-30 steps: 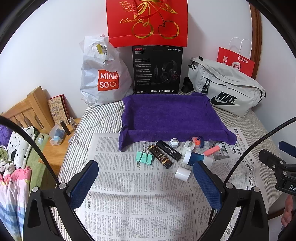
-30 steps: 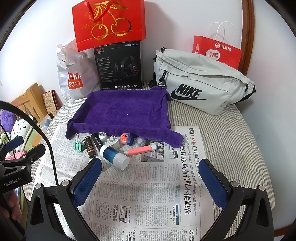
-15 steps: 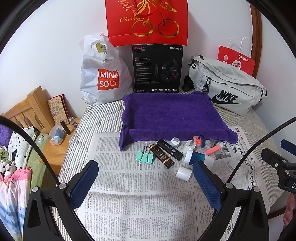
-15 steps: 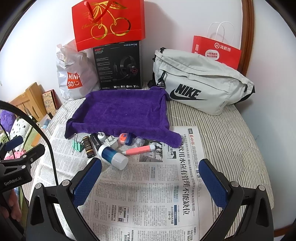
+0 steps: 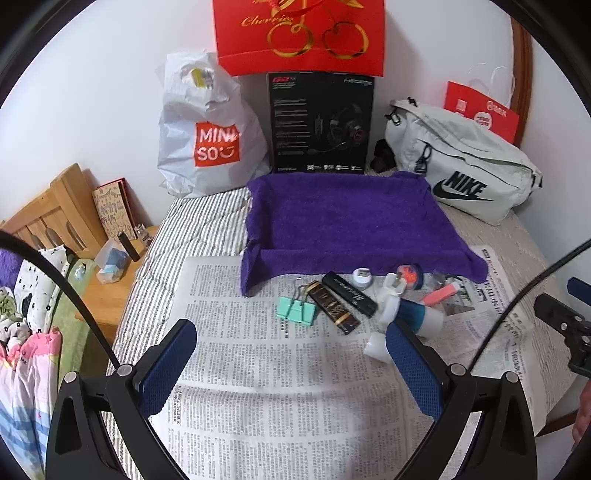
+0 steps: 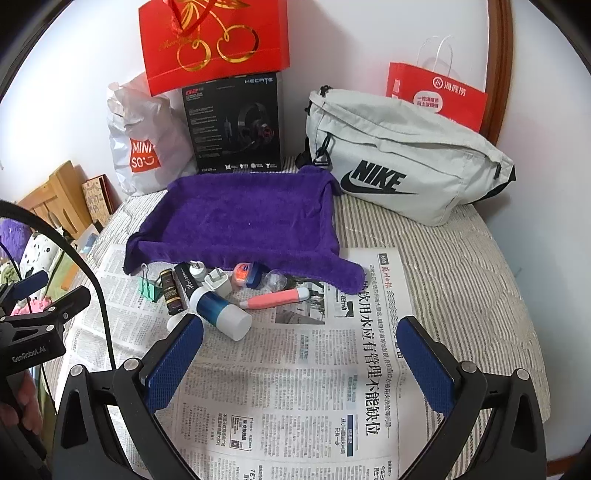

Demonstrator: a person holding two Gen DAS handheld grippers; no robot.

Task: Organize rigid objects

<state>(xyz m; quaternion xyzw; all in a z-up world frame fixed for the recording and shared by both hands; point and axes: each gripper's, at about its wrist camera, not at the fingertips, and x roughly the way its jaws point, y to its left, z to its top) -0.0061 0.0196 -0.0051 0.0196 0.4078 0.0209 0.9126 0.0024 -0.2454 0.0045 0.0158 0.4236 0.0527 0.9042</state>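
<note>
A purple towel (image 5: 347, 218) lies on the bed, empty; it also shows in the right wrist view (image 6: 243, 221). On the newspaper (image 5: 280, 369) in front of it lie small items: green binder clips (image 5: 296, 310), a black-gold bar (image 5: 334, 307), a black USB stick (image 5: 349, 294), a white plug (image 6: 217, 280), a blue-white bottle (image 6: 221, 312), a pink pen (image 6: 275, 298) and an orange-blue jar (image 6: 246, 273). My left gripper (image 5: 291, 362) is open and empty, just short of the items. My right gripper (image 6: 299, 360) is open and empty over the newspaper (image 6: 295, 387).
Along the wall stand a Miniso bag (image 5: 207, 133), a black headset box (image 5: 320, 122), a red cherry bag (image 5: 299, 33), a grey Nike bag (image 6: 406, 162) and a red paper bag (image 6: 436, 94). A wooden bedside stand (image 5: 110, 284) is at the left.
Both grippers have moved slightly forward toward the items. Their jaws stay open. No object has moved.
</note>
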